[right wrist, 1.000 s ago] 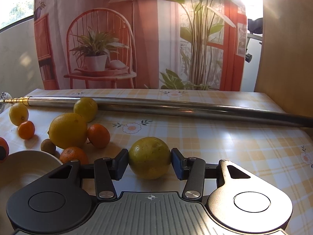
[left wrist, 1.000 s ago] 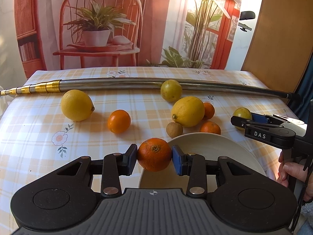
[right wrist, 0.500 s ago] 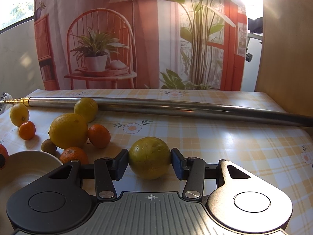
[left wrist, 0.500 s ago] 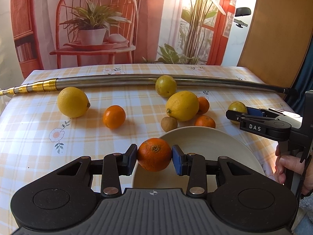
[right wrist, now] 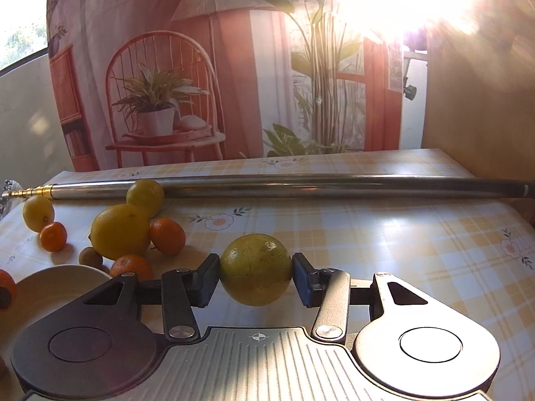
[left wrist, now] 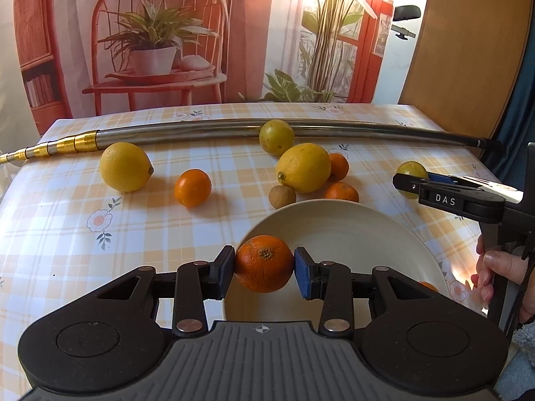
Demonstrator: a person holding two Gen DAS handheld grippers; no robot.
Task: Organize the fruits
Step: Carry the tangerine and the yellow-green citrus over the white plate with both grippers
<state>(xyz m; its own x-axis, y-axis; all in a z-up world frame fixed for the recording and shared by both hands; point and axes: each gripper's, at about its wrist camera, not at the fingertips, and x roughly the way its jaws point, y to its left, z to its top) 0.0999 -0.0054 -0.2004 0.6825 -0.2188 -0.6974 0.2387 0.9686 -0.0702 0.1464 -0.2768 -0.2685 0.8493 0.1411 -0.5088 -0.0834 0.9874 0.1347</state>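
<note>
The left gripper [left wrist: 264, 264] clenched an orange [left wrist: 264, 263] right over the bowl's [left wrist: 351, 224] near-left rim; the right gripper [right wrist: 255, 277] gripped a yellow-green fruit [right wrist: 255, 269], bowl off to its left.

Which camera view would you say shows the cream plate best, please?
The left wrist view: the cream plate lies nearly whole beyond the orange in the left gripper. The right wrist view catches only its edge at lower left.

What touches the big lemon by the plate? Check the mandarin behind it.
Touching: the left wrist view shows the mandarin tucked against the big lemon with no gap visible.
</note>
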